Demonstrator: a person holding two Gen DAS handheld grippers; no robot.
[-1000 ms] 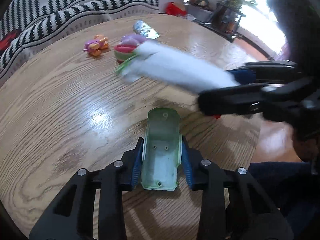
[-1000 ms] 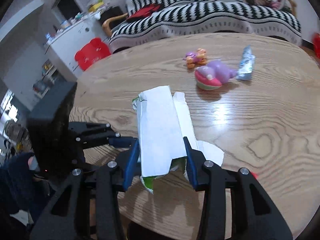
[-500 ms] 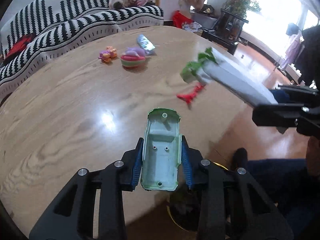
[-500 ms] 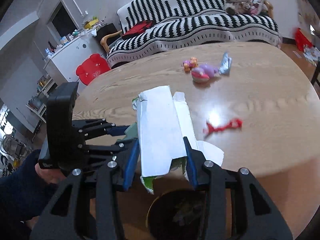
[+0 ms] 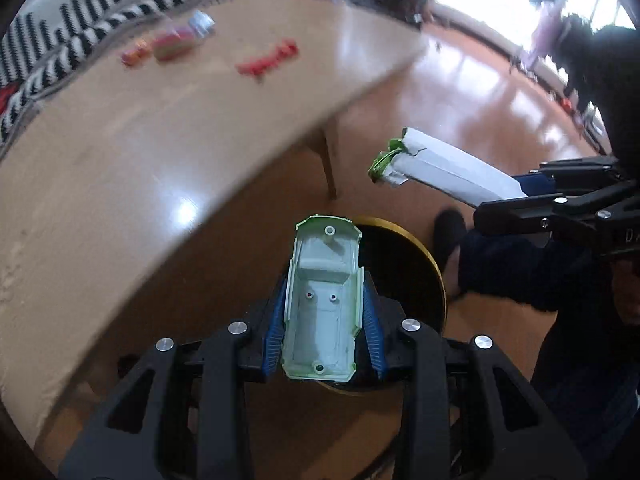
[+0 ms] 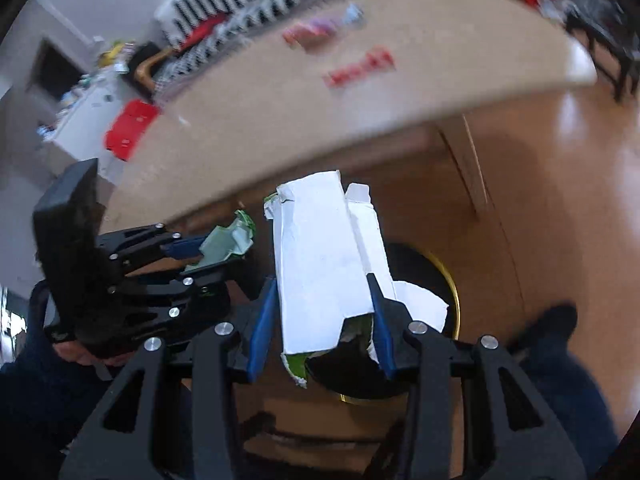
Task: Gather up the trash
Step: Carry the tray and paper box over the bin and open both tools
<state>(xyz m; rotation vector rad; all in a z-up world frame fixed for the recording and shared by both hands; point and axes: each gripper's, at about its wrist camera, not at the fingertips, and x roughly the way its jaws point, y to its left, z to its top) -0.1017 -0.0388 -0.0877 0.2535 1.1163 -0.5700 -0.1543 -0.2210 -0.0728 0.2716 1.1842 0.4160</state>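
My left gripper (image 5: 322, 312) is clamped on a pale green plastic toy-car shell (image 5: 322, 300), hollow side up, the blue finger pads (image 5: 274, 332) pressing its two long sides. The shell juts forward past the fingertips, and its front end hangs over the dark round trash bin (image 5: 416, 264) with a gold rim that stands on the floor just off the edge of the wooden table (image 5: 120, 152).

My right gripper (image 6: 322, 312) is closed on a flattened white carton (image 6: 320, 264) with torn green edges; it sticks out forward between the fingers, above the same bin (image 6: 440, 276). From this side the left gripper (image 6: 224, 248) sits just to the left of the carton, the green shell (image 6: 226, 242) in its jaws.

On the tabletop, well apart from both grippers, lie a red wrapper (image 5: 268, 62), a small orange toy (image 5: 136, 53), a pink-and-green toy (image 5: 172, 44) and a silvery packet (image 5: 201, 24).
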